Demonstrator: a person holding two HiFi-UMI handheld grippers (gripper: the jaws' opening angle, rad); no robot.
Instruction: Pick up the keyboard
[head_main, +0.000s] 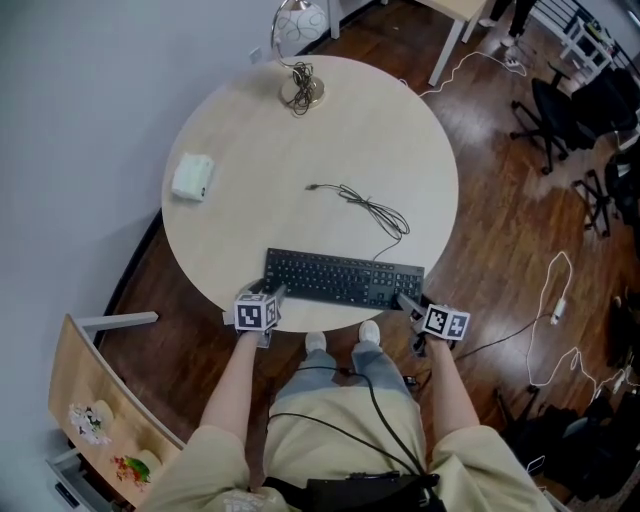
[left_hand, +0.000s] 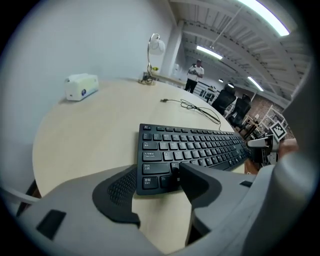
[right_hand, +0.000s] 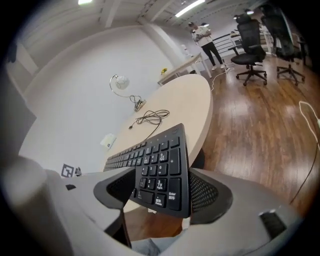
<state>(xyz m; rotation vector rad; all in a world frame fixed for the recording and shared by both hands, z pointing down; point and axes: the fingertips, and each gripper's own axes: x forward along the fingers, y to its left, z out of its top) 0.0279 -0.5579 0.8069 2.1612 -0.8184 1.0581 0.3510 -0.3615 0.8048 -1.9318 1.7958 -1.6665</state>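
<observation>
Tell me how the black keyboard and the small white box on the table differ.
The keyboard is black, while the white box is pale. The keyboard is long, low and flat; the box is small and blocky. The keyboard lies along the near edge of the round table; the box sits near its left edge. A loose cable trails from behind the keyboard; the box shows none. Both rest flat on the tabletop.

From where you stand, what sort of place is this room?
Probably an open office or lab workspace: a keyboard lies on a round table with a desk lamp, and rolling office chairs stand on the wood floor beyond.
</observation>
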